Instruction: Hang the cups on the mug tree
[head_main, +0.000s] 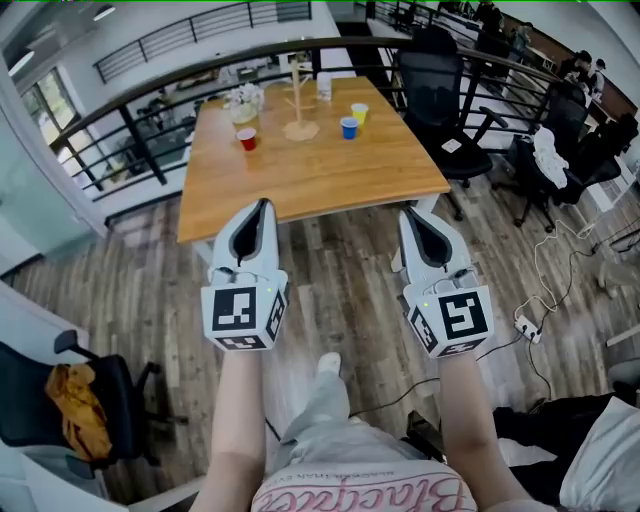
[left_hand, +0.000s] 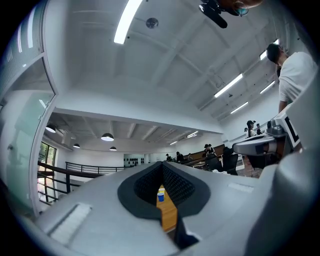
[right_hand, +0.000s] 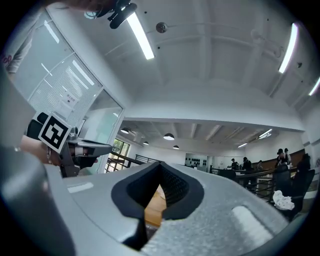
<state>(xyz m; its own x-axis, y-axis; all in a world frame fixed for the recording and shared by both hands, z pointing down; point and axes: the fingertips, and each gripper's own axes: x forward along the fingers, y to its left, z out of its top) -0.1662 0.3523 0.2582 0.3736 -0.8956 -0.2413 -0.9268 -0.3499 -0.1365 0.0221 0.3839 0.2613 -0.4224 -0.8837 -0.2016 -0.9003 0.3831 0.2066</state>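
Though empty, both grippers (head_main: 263, 205) (head_main: 413, 214) closed.

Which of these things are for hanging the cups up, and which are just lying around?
For the job: the mug tree, red cup, blue cup and yellow cup, all on the table; the left gripper and right gripper, both shut and empty.

Just lying about: the black office chair, the orange cloth on another chair, and the power strip on the floor.

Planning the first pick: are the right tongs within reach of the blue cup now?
Probably not: the right tongs hover short of the table, and the blue cup stands far across it. Nothing blocks the way.
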